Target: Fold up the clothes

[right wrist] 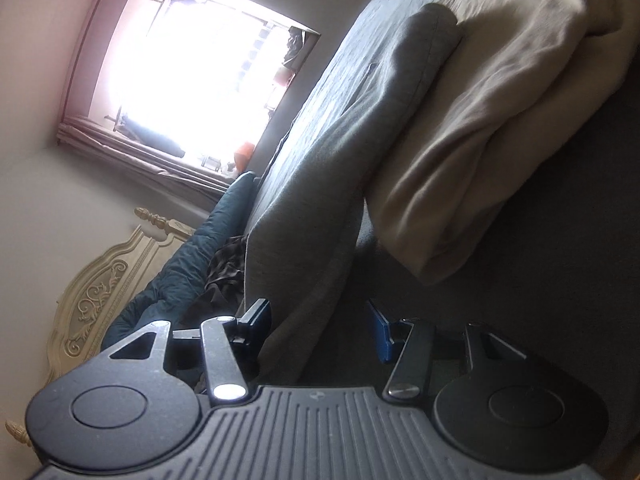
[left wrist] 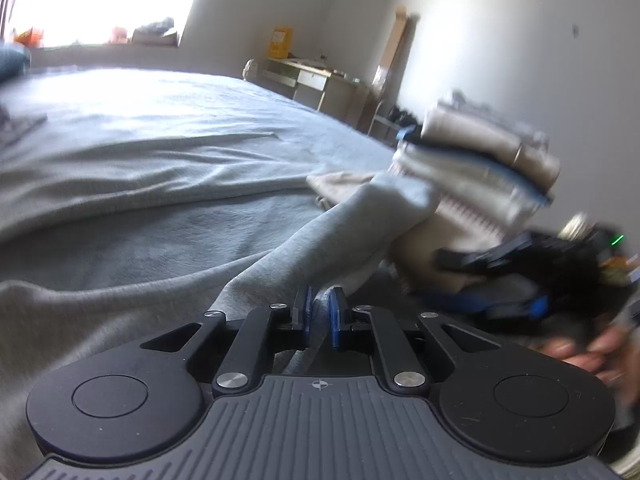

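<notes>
A grey garment [left wrist: 304, 248] lies stretched across the bed. My left gripper [left wrist: 320, 314] is shut on a fold of it, the blue pads pinching the cloth. In the right wrist view, which is rolled over, the same grey garment [right wrist: 360, 140] runs away from my right gripper [right wrist: 318, 326]. Its jaws stand apart with the garment's near edge between them, and the blue pad [right wrist: 379, 336] is clear of the cloth. A beige garment [right wrist: 500, 120] lies bunched beside the grey one. The right gripper [left wrist: 440, 278] shows blurred in the left wrist view.
A stack of folded clothes [left wrist: 480, 160] rises at the bed's right side. The bed's grey sheet [left wrist: 160, 140] stretches far to the left. A hand [left wrist: 592, 356] is at the lower right. A dark pillow [right wrist: 188, 264] and a carved headboard [right wrist: 96, 296] lie beyond, and a desk [left wrist: 312, 80] stands by the wall.
</notes>
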`<act>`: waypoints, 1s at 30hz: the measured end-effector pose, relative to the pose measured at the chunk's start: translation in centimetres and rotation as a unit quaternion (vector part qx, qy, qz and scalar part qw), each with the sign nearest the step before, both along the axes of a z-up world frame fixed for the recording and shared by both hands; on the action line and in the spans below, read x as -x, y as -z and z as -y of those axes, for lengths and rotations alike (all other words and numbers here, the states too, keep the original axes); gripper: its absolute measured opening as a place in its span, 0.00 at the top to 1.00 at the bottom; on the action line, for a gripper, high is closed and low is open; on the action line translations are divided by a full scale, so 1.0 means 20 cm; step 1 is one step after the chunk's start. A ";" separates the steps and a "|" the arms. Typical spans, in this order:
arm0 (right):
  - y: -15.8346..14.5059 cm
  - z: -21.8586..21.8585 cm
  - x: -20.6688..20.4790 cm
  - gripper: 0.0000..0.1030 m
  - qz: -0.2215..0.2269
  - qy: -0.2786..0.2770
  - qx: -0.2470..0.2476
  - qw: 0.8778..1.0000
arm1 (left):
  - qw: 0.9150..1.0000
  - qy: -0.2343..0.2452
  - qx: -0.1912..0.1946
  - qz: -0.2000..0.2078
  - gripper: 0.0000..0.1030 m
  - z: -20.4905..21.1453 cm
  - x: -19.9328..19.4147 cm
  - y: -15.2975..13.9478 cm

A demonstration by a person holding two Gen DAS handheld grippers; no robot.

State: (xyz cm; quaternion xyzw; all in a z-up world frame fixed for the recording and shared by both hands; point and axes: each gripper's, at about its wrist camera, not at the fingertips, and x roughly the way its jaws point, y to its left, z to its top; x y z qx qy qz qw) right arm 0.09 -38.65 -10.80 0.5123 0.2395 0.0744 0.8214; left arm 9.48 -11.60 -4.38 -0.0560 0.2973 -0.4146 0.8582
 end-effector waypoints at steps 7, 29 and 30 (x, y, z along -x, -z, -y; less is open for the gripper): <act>0.04 -0.03 -0.18 0.46 -0.024 0.034 -0.015 0.999 | 0.997 0.004 0.062 -0.035 0.93 -0.10 -0.05 0.00; -0.08 -0.09 0.35 0.91 0.000 0.111 0.172 0.979 | 0.992 0.069 0.055 -0.094 0.90 -0.13 0.13 0.19; -0.01 -0.07 0.37 0.91 -0.013 0.113 0.146 0.983 | 0.991 0.062 0.056 -0.106 0.88 -0.15 0.15 0.20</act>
